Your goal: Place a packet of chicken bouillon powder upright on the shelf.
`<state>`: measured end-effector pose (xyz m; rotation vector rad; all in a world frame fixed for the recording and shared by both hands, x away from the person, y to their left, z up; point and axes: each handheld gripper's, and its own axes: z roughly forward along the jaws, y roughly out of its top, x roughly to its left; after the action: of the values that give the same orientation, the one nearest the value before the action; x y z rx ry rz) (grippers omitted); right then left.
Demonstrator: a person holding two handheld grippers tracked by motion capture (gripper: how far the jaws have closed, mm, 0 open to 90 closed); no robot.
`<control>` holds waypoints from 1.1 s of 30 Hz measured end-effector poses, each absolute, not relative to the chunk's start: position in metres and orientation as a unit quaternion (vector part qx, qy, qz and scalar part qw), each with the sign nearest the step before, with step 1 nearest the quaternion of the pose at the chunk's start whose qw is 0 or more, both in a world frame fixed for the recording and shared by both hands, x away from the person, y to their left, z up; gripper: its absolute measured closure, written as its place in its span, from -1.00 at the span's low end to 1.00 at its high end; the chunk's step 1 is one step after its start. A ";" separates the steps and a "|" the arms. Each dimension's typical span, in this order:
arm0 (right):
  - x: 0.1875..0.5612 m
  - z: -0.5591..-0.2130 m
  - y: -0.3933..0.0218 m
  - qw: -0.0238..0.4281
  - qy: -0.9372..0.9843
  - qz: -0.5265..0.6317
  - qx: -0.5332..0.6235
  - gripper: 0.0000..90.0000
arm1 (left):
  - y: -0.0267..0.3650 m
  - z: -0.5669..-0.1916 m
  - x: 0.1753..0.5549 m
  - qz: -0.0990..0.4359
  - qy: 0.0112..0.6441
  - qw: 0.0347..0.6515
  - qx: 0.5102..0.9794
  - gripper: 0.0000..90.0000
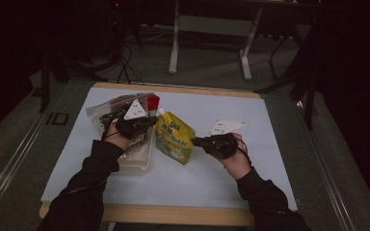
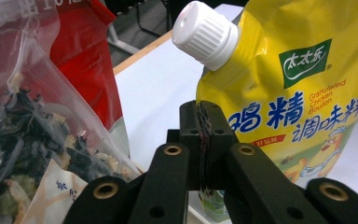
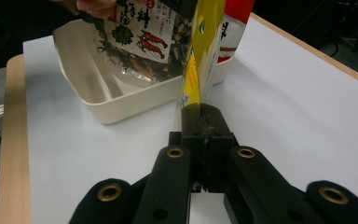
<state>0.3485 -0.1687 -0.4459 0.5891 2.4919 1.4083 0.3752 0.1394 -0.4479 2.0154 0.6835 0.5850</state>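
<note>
Both grippers pinching yellow bouillon pouch (image 1: 175,138): left gripper (image 2: 200,140) clamped on edge seam below white cap (image 2: 204,34), right gripper (image 3: 200,122) on opposite edge. Pouch soft, slick, moderately heavy; best gripped at stiff seams.

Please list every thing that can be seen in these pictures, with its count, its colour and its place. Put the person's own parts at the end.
Bouillon pouch: one, yellow with a white screw cap, upright at the table's middle, pinched at both side edges.
Clear bag of dried food: one, dark contents, standing in the tray.
Red packet: one, behind the clear bag.
Tray: one, cream, left part of the table.
Table: one, white top with a wooden edge.
Left gripper: one, black, shut on the pouch's edge below the cap.
Right gripper: one, black, shut on the pouch's opposite edge.
Sleeves: two, black, at the near edge.
</note>
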 end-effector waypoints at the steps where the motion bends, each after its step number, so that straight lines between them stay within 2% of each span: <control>1: 0.349 -0.446 -0.169 0.109 0.847 0.480 0.201 0.95 | 0.139 -0.448 0.375 0.240 0.275 0.449 0.816 1.00; 6: 0.353 -0.447 -0.165 0.092 0.844 0.488 0.203 0.53 | 0.142 -0.450 0.374 0.237 0.274 0.459 0.811 1.00; 9: 0.356 -0.448 -0.158 0.095 0.846 0.483 0.206 0.44 | 0.143 -0.450 0.373 0.237 0.274 0.459 0.811 1.00; 17: 0.363 -0.450 -0.144 0.101 0.852 0.463 0.222 0.67 | 0.145 -0.450 0.371 0.230 0.279 0.465 0.808 1.00; 20: 0.366 -0.451 -0.140 0.098 0.855 0.454 0.230 0.96 | 0.146 -0.449 0.370 0.227 0.280 0.464 0.809 1.00; 27: 0.363 -0.443 -0.143 0.107 0.857 0.457 0.215 1.00 | 0.149 -0.441 0.363 0.213 0.280 0.479 0.804 0.98; 30: 0.361 -0.434 -0.148 0.112 0.853 0.464 0.209 1.00 | 0.151 -0.434 0.359 0.203 0.275 0.493 0.800 0.87; 33: 0.358 -0.425 -0.154 0.119 0.850 0.473 0.201 1.00 | 0.152 -0.428 0.354 0.199 0.271 0.501 0.798 0.57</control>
<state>0.3585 -0.1539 -0.4249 0.5879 2.4838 1.3822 0.3535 0.1516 -0.4282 1.9288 0.6551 0.4816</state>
